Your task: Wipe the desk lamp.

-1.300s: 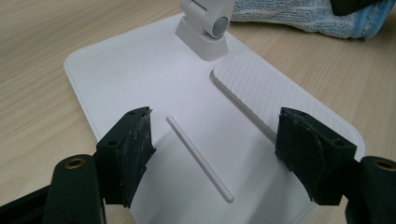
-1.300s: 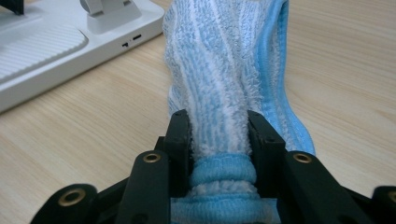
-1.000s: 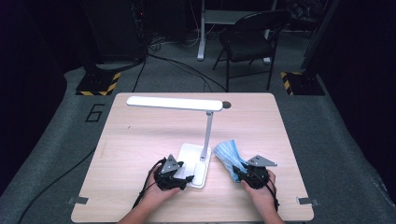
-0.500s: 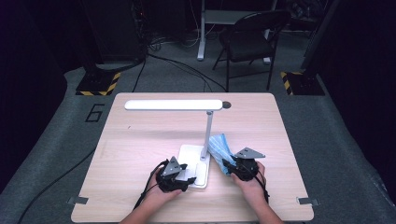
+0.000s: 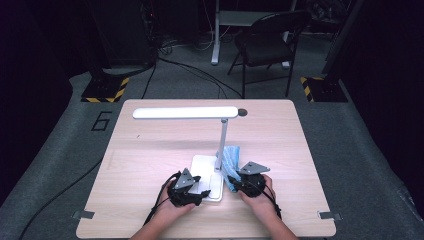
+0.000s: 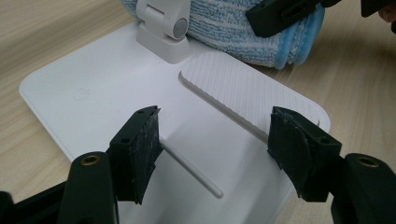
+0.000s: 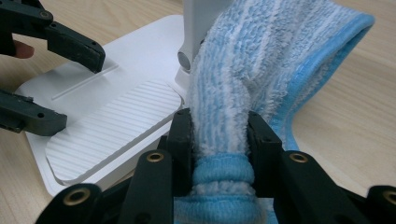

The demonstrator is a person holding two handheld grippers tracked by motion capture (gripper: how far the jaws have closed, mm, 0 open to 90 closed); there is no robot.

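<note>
**Desk lamp and cloth at table's near edge: condition as seen**

Surface: a light wooden table [image 5: 150, 150], rounded corners, standing on grey carpet [image 5: 360, 150]; the room beyond is dark; a black chair [image 5: 267, 37] stands past the far edge; two yellow-and-black striped blocks [image 5: 105, 92] sit on the floor, and a "6" is marked on the carpet at the table's far left corner.

Lamp [image 5: 220, 145]: white; its flat base [image 6: 93, 88] lies near the table's near edge, about mid-width; the post rises upright from the base's far right part; the long light bar [image 5: 185, 112] lies level, its long axis across the table, reaching from the post toward the left.

Cloth [image 7: 261, 60]: blue and white striped towelling, bunched, just right of the post and touching it; it extends away from the person.

Left gripper [image 6: 212, 147]: jaws well apart, over the base's near part, holding nothing; whether they touch the base cannot be told.

Right gripper [image 7: 219, 140]: jaws clamped on the cloth's bunched near end, just beside the base's right edge; a hand [image 5: 257, 202] grips it from behind.
</note>
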